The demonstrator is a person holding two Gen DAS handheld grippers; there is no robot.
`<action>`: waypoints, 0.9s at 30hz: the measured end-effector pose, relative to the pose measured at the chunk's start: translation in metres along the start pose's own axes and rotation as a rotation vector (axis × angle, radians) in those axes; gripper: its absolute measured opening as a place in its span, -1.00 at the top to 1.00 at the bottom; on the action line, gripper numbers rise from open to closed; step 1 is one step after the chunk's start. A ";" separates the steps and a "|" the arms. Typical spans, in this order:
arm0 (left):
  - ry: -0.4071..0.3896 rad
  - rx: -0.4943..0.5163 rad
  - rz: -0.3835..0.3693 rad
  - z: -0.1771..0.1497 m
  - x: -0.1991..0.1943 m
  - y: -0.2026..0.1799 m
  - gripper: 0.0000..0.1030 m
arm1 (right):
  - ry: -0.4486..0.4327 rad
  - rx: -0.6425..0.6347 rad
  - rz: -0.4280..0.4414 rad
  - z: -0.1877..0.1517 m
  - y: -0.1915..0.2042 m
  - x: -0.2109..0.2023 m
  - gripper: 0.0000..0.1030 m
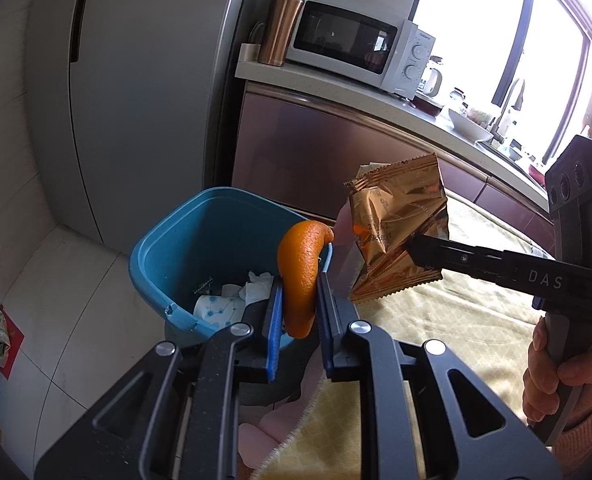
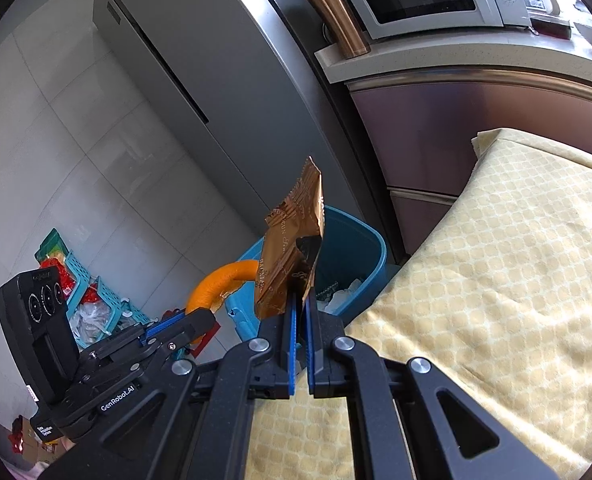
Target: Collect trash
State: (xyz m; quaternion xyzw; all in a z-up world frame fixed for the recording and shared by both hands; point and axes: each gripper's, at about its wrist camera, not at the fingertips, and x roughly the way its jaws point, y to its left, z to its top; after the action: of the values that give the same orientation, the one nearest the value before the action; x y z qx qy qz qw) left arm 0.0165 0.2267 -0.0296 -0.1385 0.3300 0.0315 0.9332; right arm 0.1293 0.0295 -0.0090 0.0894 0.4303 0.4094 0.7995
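My left gripper [image 1: 300, 284] is shut on an orange peel [image 1: 302, 268] and holds it over the near rim of a blue trash bin [image 1: 175, 240] that has crumpled tissues inside. My right gripper [image 2: 302, 300] is shut on a crinkled gold foil wrapper [image 2: 291, 248] and holds it up beside the bin [image 2: 360, 256]. In the left wrist view the wrapper [image 1: 400, 232] hangs just right of the peel, held by the right gripper [image 1: 412, 246]. In the right wrist view the left gripper [image 2: 183, 320] with the peel [image 2: 219, 280] is at lower left.
A table with a yellow patterned cloth [image 2: 496, 280] lies right of the bin. A grey fridge [image 1: 135, 100] stands behind it. The counter [image 1: 336, 80] holds a microwave [image 1: 356, 44] and a copper tumbler [image 1: 279, 28]. A teal basket with clutter [image 2: 91, 304] sits on the floor.
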 end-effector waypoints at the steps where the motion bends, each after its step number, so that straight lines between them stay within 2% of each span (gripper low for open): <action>1: 0.000 -0.001 0.005 0.000 0.002 0.001 0.68 | 0.004 -0.001 -0.002 0.000 0.000 0.002 0.94; 27: 0.056 -0.056 0.056 -0.001 0.047 0.020 0.68 | 0.101 -0.018 -0.066 0.010 0.015 0.061 0.93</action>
State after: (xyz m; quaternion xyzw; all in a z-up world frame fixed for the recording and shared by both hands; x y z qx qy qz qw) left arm 0.0493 0.2441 -0.0648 -0.1561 0.3586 0.0629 0.9182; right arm 0.1457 0.0858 -0.0330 0.0472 0.4691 0.3905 0.7907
